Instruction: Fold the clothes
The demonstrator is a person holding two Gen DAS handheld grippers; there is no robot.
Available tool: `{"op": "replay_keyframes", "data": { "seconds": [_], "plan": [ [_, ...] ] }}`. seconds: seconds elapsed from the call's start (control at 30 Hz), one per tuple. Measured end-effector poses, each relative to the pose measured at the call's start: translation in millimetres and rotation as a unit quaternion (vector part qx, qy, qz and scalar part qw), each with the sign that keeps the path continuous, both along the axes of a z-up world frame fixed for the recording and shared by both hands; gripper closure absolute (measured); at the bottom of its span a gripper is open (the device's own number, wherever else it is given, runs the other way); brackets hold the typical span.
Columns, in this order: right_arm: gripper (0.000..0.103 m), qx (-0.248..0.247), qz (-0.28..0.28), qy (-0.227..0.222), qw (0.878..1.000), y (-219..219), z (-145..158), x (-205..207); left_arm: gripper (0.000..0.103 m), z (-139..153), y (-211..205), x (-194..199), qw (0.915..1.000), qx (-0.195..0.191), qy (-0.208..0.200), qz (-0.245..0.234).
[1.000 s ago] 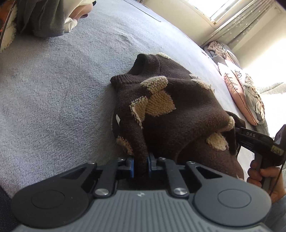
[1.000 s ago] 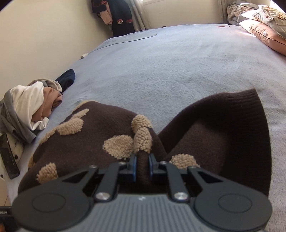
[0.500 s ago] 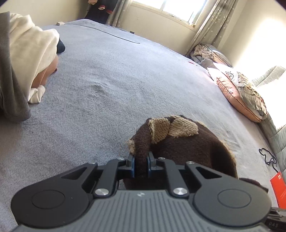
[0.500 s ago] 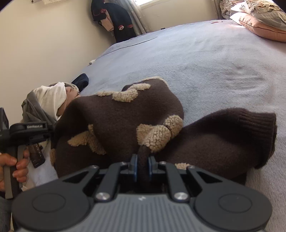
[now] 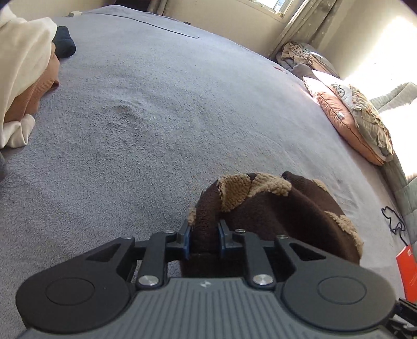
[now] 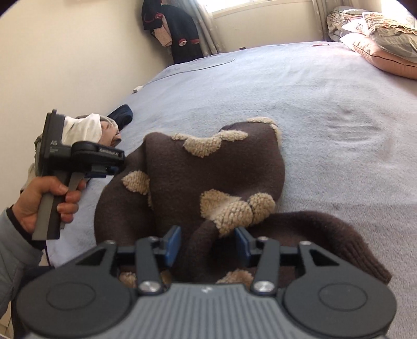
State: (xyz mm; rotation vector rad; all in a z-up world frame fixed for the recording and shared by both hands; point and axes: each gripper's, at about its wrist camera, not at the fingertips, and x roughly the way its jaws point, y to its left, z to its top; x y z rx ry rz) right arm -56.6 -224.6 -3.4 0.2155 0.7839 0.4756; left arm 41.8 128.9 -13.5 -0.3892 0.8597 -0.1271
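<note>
Probably a home bedroom: wide grey bed, pillows, curtained window.

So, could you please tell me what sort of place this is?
Most likely a bedroom: a wide bed with a grey cover, pillows stacked along one side, and a curtained window behind.

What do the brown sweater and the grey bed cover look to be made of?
The brown sweater looks like thick knit, probably wool or acrylic: matte, with a ribbed edge and looped, fleecy tan patches. The grey bed cover looks like short-pile plush or fleece, matte, with a fine nap that holds dents. Fibre content cannot be told.
</note>
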Motion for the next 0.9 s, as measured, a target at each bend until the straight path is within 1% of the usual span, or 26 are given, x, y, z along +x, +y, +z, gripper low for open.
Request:
{"op": "replay_keyframes", "data": {
  "seconds": [0.03,0.1,0.13,0.2,0.27,0.47,0.57,0.6,0.63,0.67,0.7,0.73,0.8,0.83,0.9],
  "plan": [
    [0.034,0.003,-0.008,-0.005,1.0,-5.6,3.2,3.6,0.069,3.1,5.2,-7.9,0.9999,-0.014,-0.001,0.005],
    [0.031,0.007,-0.024,-0.011,1.0,-16.8,9.3,13.5,0.062,8.4,10.9,-24.2,0.9994,-0.031,-0.001,0.013],
    [0.028,0.009,-0.032,-0.01,0.999,-20.9,9.7,20.6,0.061,9.0,12.2,-31.3,0.9992,-0.037,-0.001,0.014],
    [0.025,0.011,-0.048,-0.004,0.999,-28.7,6.9,39.4,0.06,9.5,14.9,-45.1,0.9986,-0.051,0.001,0.016],
    [0.025,0.021,-0.06,0.01,0.998,-32.8,-2.1,57.3,0.06,4.4,18.7,-53.7,0.9965,-0.078,0.011,0.026],
    [0.025,0.098,-0.085,0.061,0.99,-40.1,-38.3,93.1,0.061,-18.8,21.3,-74.6,0.988,-0.143,0.046,0.034],
    [0.026,0.137,-0.098,0.087,0.982,-43.7,-56.4,110.9,0.061,-23.4,12.0,-77.5,0.9894,-0.135,0.039,0.036],
    [0.029,0.149,-0.102,0.095,0.979,-44.9,-62.5,116.9,0.064,-25.3,9.0,-75.1,0.9892,-0.135,0.042,0.038],
    [0.042,0.162,-0.106,0.103,0.976,-46.1,-68.5,122.8,0.074,-26.8,6.5,-72.9,0.989,-0.135,0.043,0.042],
    [0.053,0.18,-0.108,0.113,0.971,-47.0,-72.3,125.1,0.08,-28.0,3.9,-70.6,0.9891,-0.132,0.044,0.048],
    [0.061,0.2,-0.109,0.123,0.966,-47.6,-74.9,125.4,0.087,-27.5,1.2,-68.4,0.99,-0.123,0.041,0.056],
    [0.069,0.208,-0.115,0.124,0.963,-48.3,-74.4,124.4,0.09,-24.6,-1.0,-67.1,0.9909,-0.114,0.037,0.062],
    [0.078,0.198,-0.126,0.1,0.967,-49.1,-62.7,118.5,0.092,-13.7,-4.9,-64.9,0.9926,-0.095,0.025,0.072],
    [0.08,0.186,-0.134,0.085,0.97,-49.8,-53.6,114.4,0.092,-5.3,-6.6,-64.0,0.9938,-0.083,0.013,0.073],
    [0.087,0.166,-0.151,0.058,0.973,-52.8,-35.1,107.6,0.093,15.0,-10.3,-61.9,0.9961,-0.049,-0.016,0.071]
  ]
}}
